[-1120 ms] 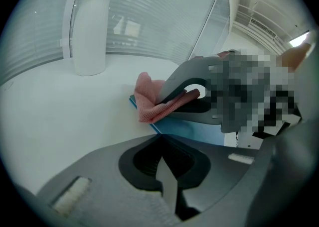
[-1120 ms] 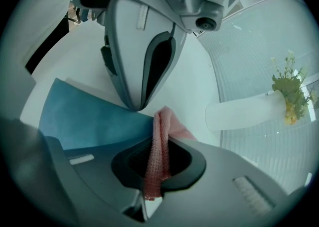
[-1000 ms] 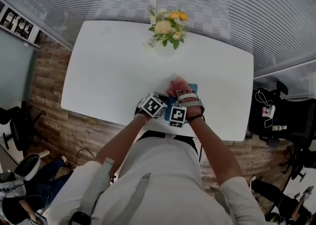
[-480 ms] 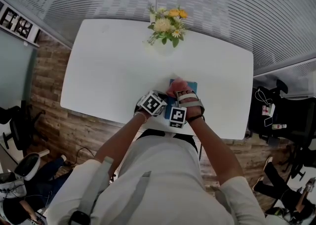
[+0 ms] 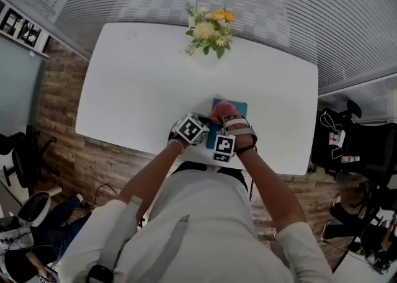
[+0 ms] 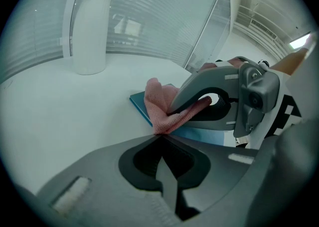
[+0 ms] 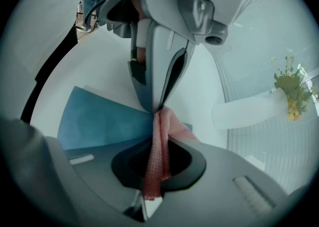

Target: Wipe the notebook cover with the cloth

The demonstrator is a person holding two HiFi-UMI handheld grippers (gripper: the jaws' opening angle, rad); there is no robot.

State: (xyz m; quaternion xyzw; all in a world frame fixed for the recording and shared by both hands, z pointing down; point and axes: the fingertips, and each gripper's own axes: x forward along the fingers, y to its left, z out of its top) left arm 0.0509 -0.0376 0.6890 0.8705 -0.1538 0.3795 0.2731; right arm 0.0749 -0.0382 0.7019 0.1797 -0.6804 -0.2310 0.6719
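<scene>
Right gripper [image 7: 162, 139]: you have its jaws clamped on the pink cloth [image 7: 155, 164]; the cloth runs back through the jaw hollow and bunches out past the tips, lying on the notebook [image 7: 94, 121]; the notebook has a plain blue cover and lies flat on the white table [image 5: 142, 89], near your edge; left gripper [image 6: 159, 139]: jaws pressed together with nothing between them, tips just at the cloth's low corner by the notebook's edge; the two grippers' tips are almost meeting; black-and-white square markers show on both cubes [image 5: 191, 131]; a white vase [image 6: 92, 27] with yellow and white flowers [image 5: 209, 30] stands at the table's far edge, well apart.
</scene>
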